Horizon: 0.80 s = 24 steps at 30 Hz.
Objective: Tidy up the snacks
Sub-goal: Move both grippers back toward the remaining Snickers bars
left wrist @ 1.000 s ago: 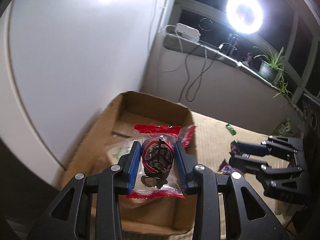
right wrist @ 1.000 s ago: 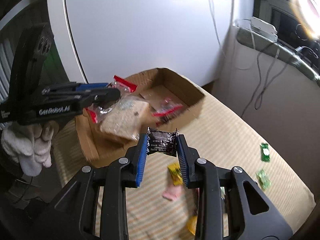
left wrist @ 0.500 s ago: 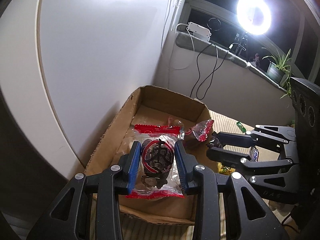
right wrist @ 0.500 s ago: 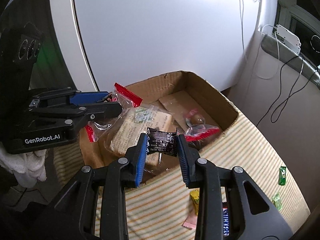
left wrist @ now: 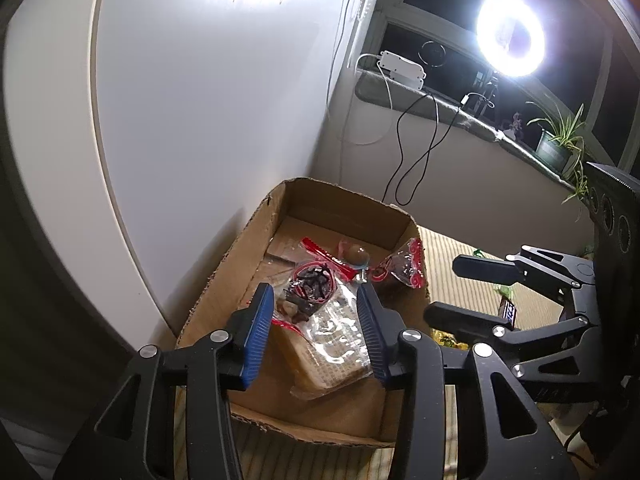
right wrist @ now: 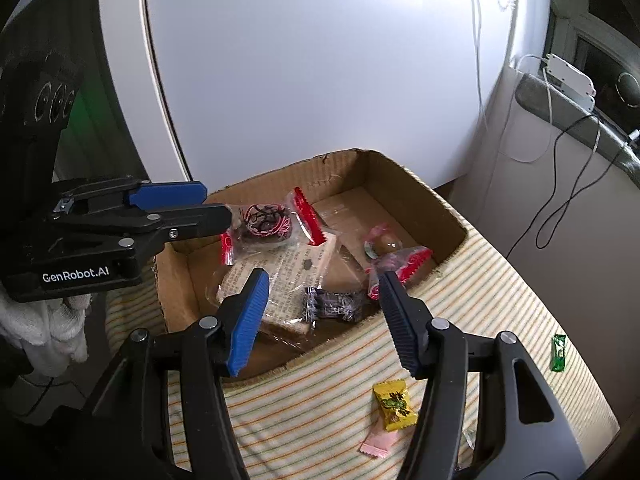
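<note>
An open cardboard box point(left wrist: 248, 240) point(right wrist: 424, 184) stands against the white wall. My left gripper point(left wrist: 316, 320) is open above it. The red-trimmed clear snack packet point(left wrist: 310, 284) point(right wrist: 264, 228) lies loose on a large flat clear-wrapped biscuit pack point(left wrist: 336, 344) point(right wrist: 288, 276) inside. My right gripper point(right wrist: 320, 312) is open too. The small black packet point(right wrist: 334, 304) lies in the box between and below its fingers. A round candy point(right wrist: 380, 242) and a red-edged packet point(right wrist: 400, 264) rest at the box's right side.
On the striped cloth point(right wrist: 500, 300) outside the box lie a yellow candy point(right wrist: 394, 404), a pink packet point(right wrist: 378, 442) and a green candy point(right wrist: 559, 352). A window sill with cables, a ring light point(left wrist: 510, 34) and a plant point(left wrist: 558, 148) are behind.
Both grippers opened. The red-trimmed packet dropped from the left one and the black packet from the right one, both into the box. Both grippers moved nearer over the box.
</note>
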Tool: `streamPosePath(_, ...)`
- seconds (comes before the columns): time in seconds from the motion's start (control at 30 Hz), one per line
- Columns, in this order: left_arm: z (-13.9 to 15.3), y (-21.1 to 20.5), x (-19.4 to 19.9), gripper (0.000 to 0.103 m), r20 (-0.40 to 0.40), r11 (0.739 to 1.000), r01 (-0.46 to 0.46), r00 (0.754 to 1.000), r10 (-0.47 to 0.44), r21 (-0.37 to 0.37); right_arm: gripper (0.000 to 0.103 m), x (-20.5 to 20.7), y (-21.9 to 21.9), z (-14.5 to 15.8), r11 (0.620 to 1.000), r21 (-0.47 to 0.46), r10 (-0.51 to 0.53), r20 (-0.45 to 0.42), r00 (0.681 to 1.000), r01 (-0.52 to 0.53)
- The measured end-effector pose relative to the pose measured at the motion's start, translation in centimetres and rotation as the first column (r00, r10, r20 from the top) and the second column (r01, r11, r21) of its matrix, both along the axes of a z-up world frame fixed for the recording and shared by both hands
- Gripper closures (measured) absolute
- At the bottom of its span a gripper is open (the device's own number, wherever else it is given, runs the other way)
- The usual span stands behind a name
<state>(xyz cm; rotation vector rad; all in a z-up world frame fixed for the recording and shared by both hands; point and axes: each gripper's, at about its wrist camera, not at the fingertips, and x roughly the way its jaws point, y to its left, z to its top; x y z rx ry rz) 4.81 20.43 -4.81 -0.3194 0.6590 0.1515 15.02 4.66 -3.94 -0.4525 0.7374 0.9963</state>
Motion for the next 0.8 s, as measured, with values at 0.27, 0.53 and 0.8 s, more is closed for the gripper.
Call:
streamPosePath(0.27,0.8,-1.7,-0.6,0.061,0.026,1.0,0.029,0.999,-0.029,0.001,0.041,0.7,-3.7,1.2,0.998,0.025,-0.064,0.005,0.998,0.064)
streamPosePath(0.53,1.3,-5.3,-0.4,0.061,0.04,0.995,0.1,0.994,-0.1,0.001,0.041,2.0,-9.4,2.2,0.986,0.04,-0.16,-0.008,0.987,0.16)
streamPosePath(0.8,0.7,-9.9,0.5,0.061,0.029,0.981,0.195,0.98,-0.195,-0.008,0.041,3.0,-14.3,0.9,0.976,0.016,-0.214,-0.046,0.976,0.215)
